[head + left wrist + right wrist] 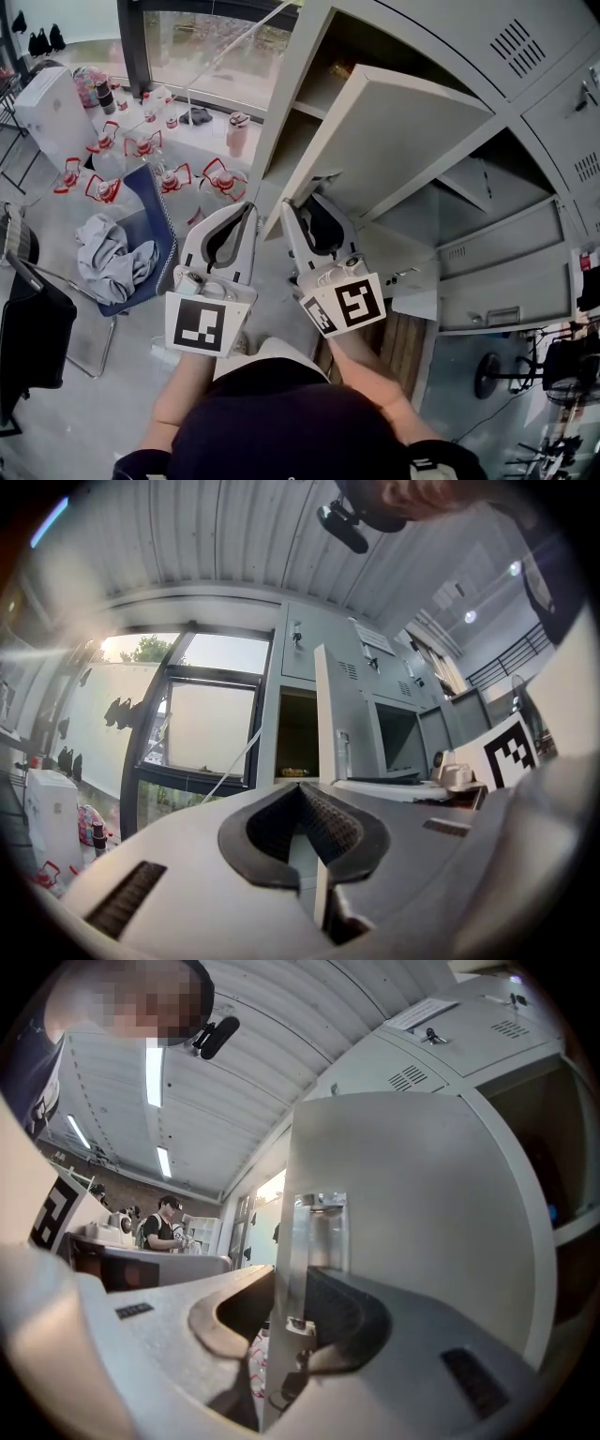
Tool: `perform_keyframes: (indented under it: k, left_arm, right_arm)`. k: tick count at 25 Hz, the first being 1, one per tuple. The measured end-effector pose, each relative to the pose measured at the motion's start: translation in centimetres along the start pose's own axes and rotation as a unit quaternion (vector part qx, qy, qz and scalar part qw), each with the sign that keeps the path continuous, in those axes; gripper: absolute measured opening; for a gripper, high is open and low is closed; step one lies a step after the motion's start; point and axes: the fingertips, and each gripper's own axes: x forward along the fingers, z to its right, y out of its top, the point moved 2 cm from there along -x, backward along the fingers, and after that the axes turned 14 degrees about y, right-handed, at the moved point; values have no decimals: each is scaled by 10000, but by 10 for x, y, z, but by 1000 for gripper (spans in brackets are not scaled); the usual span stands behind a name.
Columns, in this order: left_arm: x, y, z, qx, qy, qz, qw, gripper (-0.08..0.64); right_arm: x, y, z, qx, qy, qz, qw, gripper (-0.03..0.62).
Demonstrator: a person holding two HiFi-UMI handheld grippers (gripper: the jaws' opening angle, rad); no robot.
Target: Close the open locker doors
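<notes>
A grey locker door (394, 141) stands swung out from the top of the locker bank (553, 103), with its open compartment (319, 84) behind it. My right gripper (305, 202) is at the door's lower free edge. In the right gripper view the door (412, 1204) and its metal latch plate (319, 1232) sit between the jaws of my right gripper (286, 1283), whose pads are shut on that edge. My left gripper (246, 214) hangs just left of the door, apart from it. In the left gripper view my left gripper (302, 789) is shut on nothing, facing the open door (345, 728).
A second compartment (487, 206) lower right stands open. Left of me on the floor are a chair with a blue seat and a grey cloth (117, 258) and several bottles with red handles (150, 150). A fan (506, 370) stands at the right. People (159, 1222) are far behind.
</notes>
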Motion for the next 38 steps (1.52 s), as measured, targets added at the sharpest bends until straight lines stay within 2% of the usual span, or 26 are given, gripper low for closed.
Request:
perform_keyframes:
  k: [38]
  left_arm:
    - [38,-16,-22,4,66,-154,9999,2]
  right_arm:
    - [56,-13,45,56,-288,4,9996,74]
